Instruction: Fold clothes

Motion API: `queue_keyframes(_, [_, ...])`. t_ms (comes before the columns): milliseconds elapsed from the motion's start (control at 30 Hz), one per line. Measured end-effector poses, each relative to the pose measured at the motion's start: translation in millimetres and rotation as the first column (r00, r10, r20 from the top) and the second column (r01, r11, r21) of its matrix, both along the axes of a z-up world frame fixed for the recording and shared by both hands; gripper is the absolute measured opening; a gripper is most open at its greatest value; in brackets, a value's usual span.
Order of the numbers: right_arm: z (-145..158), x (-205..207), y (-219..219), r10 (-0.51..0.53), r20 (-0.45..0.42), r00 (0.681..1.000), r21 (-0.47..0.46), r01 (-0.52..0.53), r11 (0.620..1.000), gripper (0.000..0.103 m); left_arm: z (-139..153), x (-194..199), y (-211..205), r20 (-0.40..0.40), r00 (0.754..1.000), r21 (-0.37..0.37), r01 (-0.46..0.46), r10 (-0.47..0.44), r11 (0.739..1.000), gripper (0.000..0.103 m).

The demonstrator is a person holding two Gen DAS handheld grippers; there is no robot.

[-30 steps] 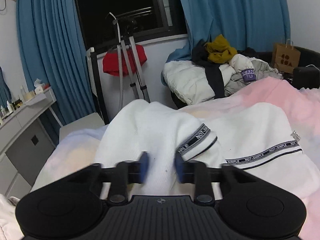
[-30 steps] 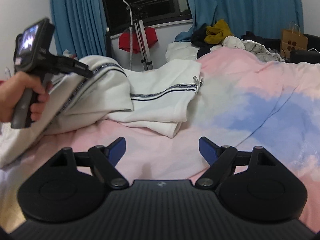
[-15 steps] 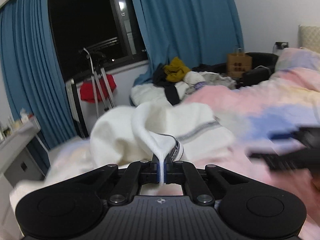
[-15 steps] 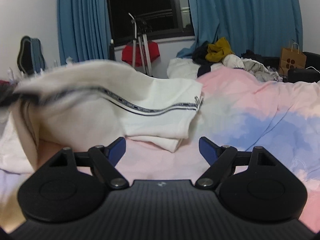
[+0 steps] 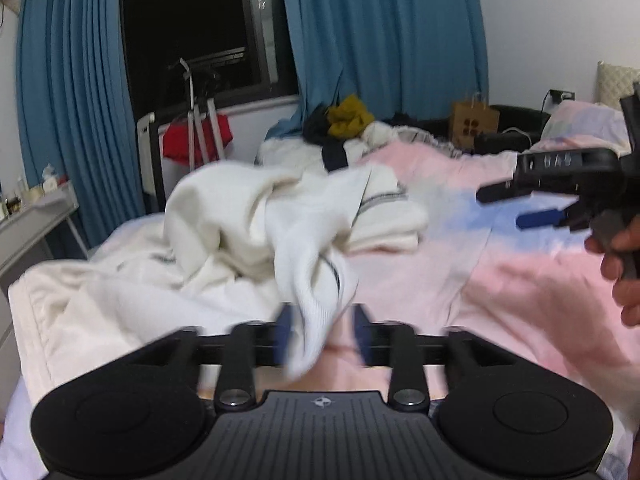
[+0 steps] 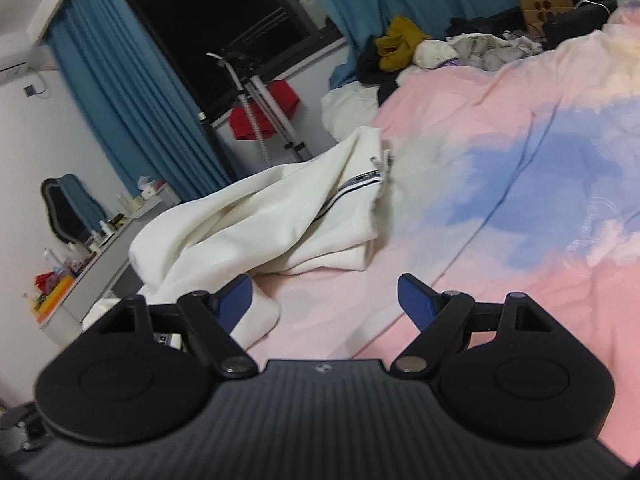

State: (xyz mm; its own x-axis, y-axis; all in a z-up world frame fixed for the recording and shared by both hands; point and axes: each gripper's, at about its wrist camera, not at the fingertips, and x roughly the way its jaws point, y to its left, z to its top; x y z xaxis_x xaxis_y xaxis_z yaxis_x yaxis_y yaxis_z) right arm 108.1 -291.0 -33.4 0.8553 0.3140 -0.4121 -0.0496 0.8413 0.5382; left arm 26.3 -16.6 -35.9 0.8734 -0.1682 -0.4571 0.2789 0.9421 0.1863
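Hanging between the parted left gripper fingers: white garment.

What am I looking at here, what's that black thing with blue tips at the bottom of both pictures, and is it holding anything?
Those are two hand-held grippers, each with a camera looking along its fingers. One picture comes from the left gripper, whose jaws stand apart around a blurred fold of the white garment; it doesn't look clamped. The other comes from the right gripper, wide open and empty. That gripper also shows in the left view, in the person's hand. The garment lies crumpled on a pink and blue bedspread.
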Motion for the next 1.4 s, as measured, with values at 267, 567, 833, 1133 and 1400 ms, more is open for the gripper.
queue_keyframes(267, [-7.9, 16.6, -9.2, -0.096, -0.010, 0.995, -0.064, 0.095, 0.993, 0.081, 18.4, 104.4, -72.7, -0.031, 0.994, 0.207, 0.105, -0.101, 0.973, 0.064])
queue_keyframes(567, [-26.8, 38.1, -27.4, -0.137, -0.030, 0.990, -0.021, 0.136, 0.990, 0.081, -3.7, 285.5, -170.0, -0.102, 0.991, 0.329, 0.119, -0.090, 0.937, 0.063])
queue_keyframes(833, [-54.7, 56.5, -42.1, -0.161, -0.107, 0.981, 0.067, 0.168, 0.983, 0.081, -63.6, 387.8, -196.3, -0.175, 0.984, 0.364, 0.070, -0.005, 0.929, 0.045])
queue_keyframes(1133, [-56.5, 59.1, -45.4, -0.169, -0.082, 0.982, 0.076, 0.175, 0.982, 0.081, -52.9, 370.2, -205.9, -0.128, 0.986, 0.348, 0.146, -0.107, 0.926, 0.002])
queue_keyframes(1400, [-30.3, 35.4, -63.7, -0.195, 0.068, 0.978, 0.222, 0.176, 0.959, 0.083, 41.9, 238.1, -172.9, -0.017, 0.971, 0.161, 0.237, -0.237, 0.958, 0.002])
